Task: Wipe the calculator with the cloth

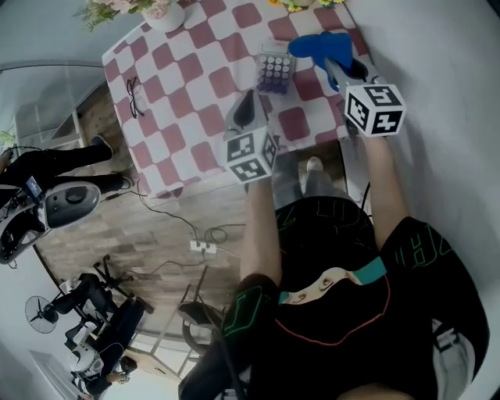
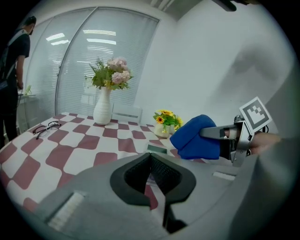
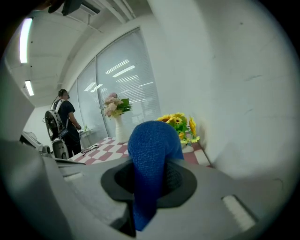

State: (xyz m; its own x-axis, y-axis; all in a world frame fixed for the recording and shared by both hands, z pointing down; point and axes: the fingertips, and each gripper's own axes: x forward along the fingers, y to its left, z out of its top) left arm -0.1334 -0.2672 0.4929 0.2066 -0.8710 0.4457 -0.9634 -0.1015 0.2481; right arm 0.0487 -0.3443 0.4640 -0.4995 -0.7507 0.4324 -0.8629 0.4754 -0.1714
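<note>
The calculator [image 1: 275,72] lies flat on the red-and-white checked table [image 1: 180,86], near its right side. In the left gripper view only its dark top edge [image 2: 157,149] shows behind the jaws. My right gripper [image 1: 334,64] is shut on a blue cloth [image 1: 320,45], held above the table just right of the calculator. The cloth [image 3: 152,154] bulges out between the jaws and hides what lies ahead of them. My left gripper [image 1: 248,100] hovers at the near side of the calculator, its jaws shut on nothing [image 2: 151,157]. From there I see the cloth [image 2: 197,137] to the right.
A pair of glasses [image 1: 133,95] lies at the table's left. A white vase of pink flowers [image 1: 164,14] stands at the far edge, a small pot of yellow flowers [image 2: 165,124] near the wall. A person [image 2: 11,70] stands by the window. Cables and a power strip [image 1: 203,247] lie on the floor.
</note>
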